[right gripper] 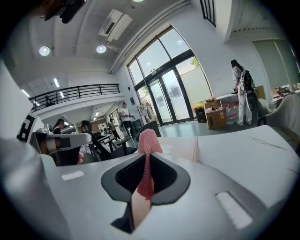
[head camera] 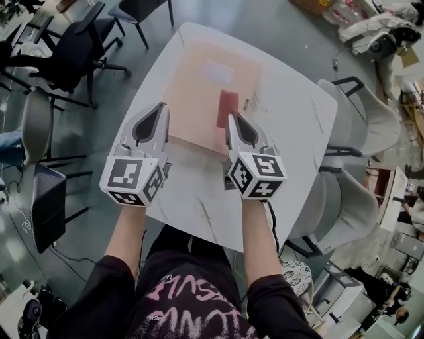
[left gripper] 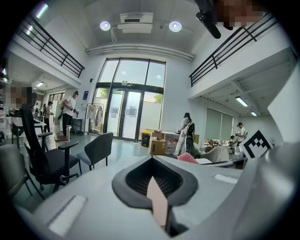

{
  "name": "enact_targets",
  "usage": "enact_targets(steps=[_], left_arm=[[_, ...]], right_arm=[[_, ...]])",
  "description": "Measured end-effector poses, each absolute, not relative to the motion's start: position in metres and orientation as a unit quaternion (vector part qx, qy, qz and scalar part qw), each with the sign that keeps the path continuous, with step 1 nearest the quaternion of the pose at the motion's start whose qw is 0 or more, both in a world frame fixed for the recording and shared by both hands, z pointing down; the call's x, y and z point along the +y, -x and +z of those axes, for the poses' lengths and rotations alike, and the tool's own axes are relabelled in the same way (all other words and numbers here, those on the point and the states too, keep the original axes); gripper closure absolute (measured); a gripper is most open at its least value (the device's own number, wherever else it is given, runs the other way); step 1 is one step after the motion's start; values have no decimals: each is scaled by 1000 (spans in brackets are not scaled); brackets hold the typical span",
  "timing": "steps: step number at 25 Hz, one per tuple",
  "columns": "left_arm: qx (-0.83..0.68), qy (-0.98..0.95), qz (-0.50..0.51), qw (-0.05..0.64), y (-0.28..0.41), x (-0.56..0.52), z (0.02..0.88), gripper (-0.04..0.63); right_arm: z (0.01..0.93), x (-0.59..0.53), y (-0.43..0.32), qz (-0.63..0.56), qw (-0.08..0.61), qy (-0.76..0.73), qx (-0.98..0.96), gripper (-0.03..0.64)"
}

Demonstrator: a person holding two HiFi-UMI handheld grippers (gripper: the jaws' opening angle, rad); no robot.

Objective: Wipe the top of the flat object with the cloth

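Note:
A flat pale-orange board lies on the white table. A red-pink mesh cloth rests on the board's right part, and my right gripper is shut on its near end. In the right gripper view the cloth sticks up out of the closed jaws of the right gripper. My left gripper hovers at the board's left edge. In its own view the left gripper is shut with nothing in it, and the cloth shows off to its right.
A black office chair stands at the far left and another chair beyond the table. Pale grey chairs crowd the table's right side. A dark flat panel leans by a chair at the near left.

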State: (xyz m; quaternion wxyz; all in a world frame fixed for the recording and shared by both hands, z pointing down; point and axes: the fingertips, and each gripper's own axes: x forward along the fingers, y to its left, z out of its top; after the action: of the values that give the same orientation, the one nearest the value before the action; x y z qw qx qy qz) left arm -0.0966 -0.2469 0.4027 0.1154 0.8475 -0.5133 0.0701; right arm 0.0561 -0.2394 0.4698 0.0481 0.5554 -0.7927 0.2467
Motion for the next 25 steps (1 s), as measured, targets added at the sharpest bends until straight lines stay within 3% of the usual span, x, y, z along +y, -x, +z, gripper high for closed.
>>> enact_targets(steps=[25], left_arm=[[-512, -850, 64, 106, 90, -238, 383, 595]], right_arm=[[434, -222, -62, 199, 31, -550, -811, 569]])
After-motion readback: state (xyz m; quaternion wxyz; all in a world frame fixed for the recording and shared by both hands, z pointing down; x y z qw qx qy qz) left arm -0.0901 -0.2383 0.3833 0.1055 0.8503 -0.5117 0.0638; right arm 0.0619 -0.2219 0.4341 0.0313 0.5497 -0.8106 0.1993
